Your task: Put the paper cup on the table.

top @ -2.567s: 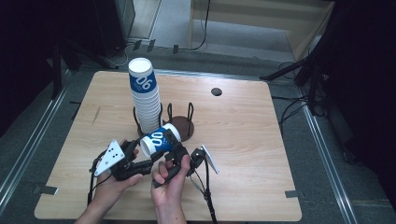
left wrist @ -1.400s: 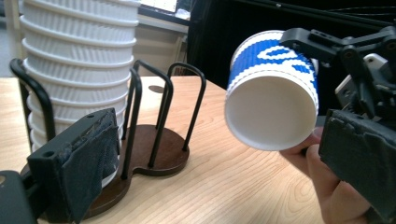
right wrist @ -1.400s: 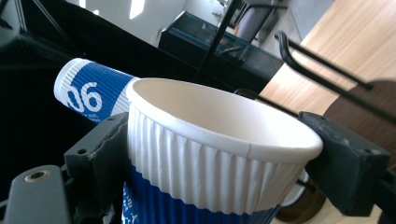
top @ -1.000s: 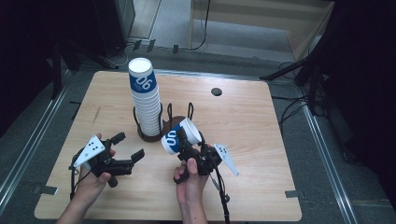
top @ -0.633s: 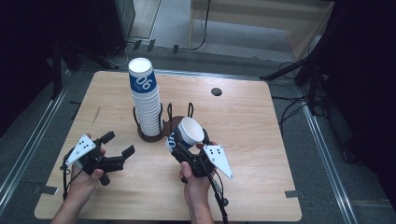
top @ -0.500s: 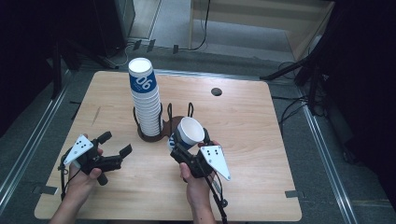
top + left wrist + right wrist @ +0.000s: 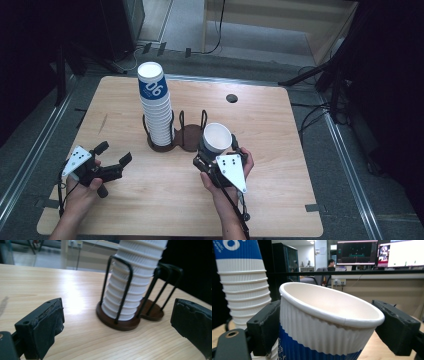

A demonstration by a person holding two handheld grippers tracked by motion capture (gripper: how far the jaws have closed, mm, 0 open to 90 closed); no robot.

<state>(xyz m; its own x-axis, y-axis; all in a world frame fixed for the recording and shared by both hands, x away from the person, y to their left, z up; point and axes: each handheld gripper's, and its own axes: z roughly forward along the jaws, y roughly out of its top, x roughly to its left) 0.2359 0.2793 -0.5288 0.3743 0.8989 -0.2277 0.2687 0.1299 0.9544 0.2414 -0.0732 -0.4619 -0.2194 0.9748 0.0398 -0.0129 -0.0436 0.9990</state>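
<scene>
1. While the right gripper [image 7: 216,156] pinches the single paper cup [image 7: 216,139] by its ribbed wall, the cup sits upright, mouth up, just in front of the holder's empty right bay, low over the table [image 7: 280,200]. In the right gripper view both pads press the cup [image 7: 324,325] from either side, just below the rim.
2. Cup holder [image 7: 175,137]: dark twin base with wire hoops. Left bay carries the tall cup stack [image 7: 156,107]; right bay is bare.
3. Step in hand, by my read: seat the cup in the empty bay. To do it well: keep the cup level, lift it clear of the wire hoops, centre it over the bay, lower straight down, release only once the base is bearing. Grip is on thin paper, so squeeze no harder; more pressure would ovalise the rim.
4. Watch the stack next door; a sideways nudge could tip it.
5. Right hand [image 7: 222,175]: low over the table, gripper pointing away from the person toward the holder.
6. Left gripper [image 7: 112,160]: well apart at the table's left, jaws spread wide with nothing between them, aimed at the stack [image 7: 136,282]. Keep it parked.
</scene>
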